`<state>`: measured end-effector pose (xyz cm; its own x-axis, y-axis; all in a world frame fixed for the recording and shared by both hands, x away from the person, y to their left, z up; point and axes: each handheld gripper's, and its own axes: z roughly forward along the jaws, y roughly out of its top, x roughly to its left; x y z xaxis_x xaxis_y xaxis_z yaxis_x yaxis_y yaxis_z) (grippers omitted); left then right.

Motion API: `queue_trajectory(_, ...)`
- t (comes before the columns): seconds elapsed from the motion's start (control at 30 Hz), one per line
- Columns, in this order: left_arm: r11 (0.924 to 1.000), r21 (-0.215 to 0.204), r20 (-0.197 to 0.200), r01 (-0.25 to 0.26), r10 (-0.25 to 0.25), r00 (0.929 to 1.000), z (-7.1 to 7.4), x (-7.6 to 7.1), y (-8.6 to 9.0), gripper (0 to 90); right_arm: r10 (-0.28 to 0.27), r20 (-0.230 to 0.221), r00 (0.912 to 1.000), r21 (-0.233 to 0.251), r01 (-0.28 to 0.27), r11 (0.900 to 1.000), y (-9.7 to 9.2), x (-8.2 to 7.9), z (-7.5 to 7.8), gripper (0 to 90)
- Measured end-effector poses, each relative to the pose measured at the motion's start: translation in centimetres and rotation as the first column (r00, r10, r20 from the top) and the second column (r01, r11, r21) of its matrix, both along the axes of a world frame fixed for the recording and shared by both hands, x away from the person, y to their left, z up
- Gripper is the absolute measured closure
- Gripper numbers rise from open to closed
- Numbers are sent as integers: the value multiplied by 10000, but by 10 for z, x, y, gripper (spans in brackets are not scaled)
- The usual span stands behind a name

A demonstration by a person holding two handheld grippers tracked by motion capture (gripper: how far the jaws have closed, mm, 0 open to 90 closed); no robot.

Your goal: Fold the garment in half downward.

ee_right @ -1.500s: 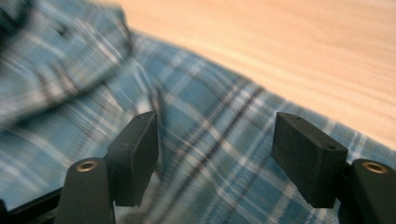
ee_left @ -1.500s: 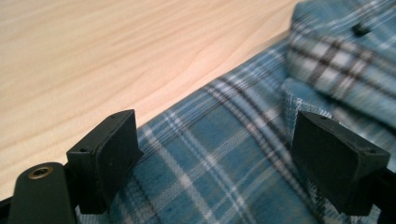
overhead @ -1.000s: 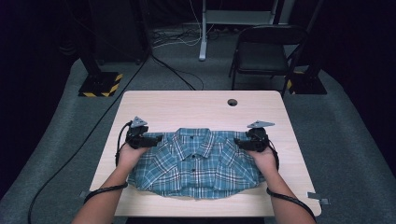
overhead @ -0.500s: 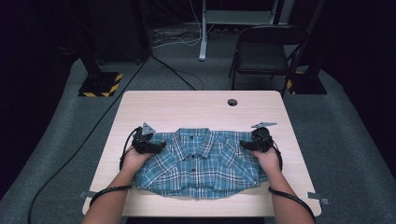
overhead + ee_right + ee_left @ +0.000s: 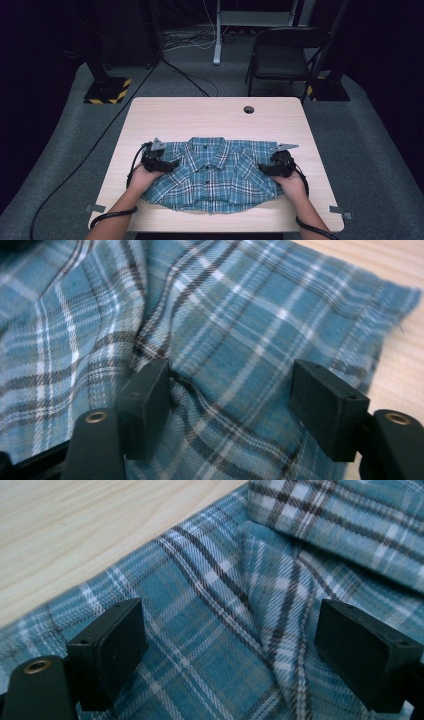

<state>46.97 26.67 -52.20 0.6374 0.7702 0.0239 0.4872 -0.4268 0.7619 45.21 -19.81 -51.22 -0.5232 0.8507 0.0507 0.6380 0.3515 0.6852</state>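
- Pale wooden table (image 5: 170, 120) stands on grey carpet in a dark room, with a blue plaid shirt (image 5: 212, 175) folded on its near half, collar pointing away from the person.
- Compared with a second ago, both hands sit lower and nearer the person, further down the shirt's two side edges.
- Left gripper (image 5: 172, 165) rests over the shirt's left edge; its jaws have just been opening and stand wide apart, released, with flat cloth lying between them in the left gripper view (image 5: 235, 645).
- Right gripper (image 5: 262, 170) rests over the shirt's right edge; its jaws are also spread, unclenched, over a raised fold of cloth in the right gripper view (image 5: 230, 400).
- Beyond the table, a black folding chair (image 5: 285, 55) and a yellow-striped stand base (image 5: 107, 90) sit on the carpet.
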Motion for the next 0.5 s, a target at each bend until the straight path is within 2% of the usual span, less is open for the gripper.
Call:
queue_trajectory(0.07, 10000, -78, 84, -49, 50, 10000, -1, -1, 0, 126, -68, 124, 9999, -29, 68, 10000, -1, -5, 7, 320)
queue_trajectory(0.13, 10000, -17, 107, -40, 40, 9999, -1, -1, -1, 126, 123, 373, 9992, 568, -144, 9983, 0, -11, 19, 311)
queue_trajectory(0.17, 10000, -35, 103, -37, 38, 9999, -1, -1, 0, 126, 375, 507, 9980, 880, -418, 9952, 1, -14, 23, 306)
queue_trajectory(0.2, 10000, -49, 105, -31, 32, 9999, -1, -1, 0, 126, 930, 452, 9946, 1242, -980, 9874, 7, -18, 25, 297)
queue_trajectory(0.27, 10000, -60, 91, -31, 32, 10000, -1, -1, 0, 126, 1207, 197, 9925, 1051, -1221, 9869, 13, -20, 19, 291)
queue_trajectory(0.33, 10000, -76, 72, -22, 22, 10000, -1, -1, 0, 126, 1553, -211, 9876, 424, -1543, 9871, 19, -20, 6, 283)
queue_trajectory(0.37, 10000, -78, 64, -18, 19, 10000, -1, -1, 0, 126, 1679, -82, 9858, 77, -1678, 9858, 20, -22, 0, 280)
queue_trajectory(0.4, 9999, -120, 47, -27, 28, 10000, -1, -1, 0, 125, 1844, 188, 9827, -132, -1842, 9828, 21, -25, -2, 279)
queue_trajectory(0.5, 9998, -198, -4, -11, 11, 10000, -1, 0, 1, 125, 1738, -121, 9847, -293, -1741, 9843, 20, -27, 7, 286)
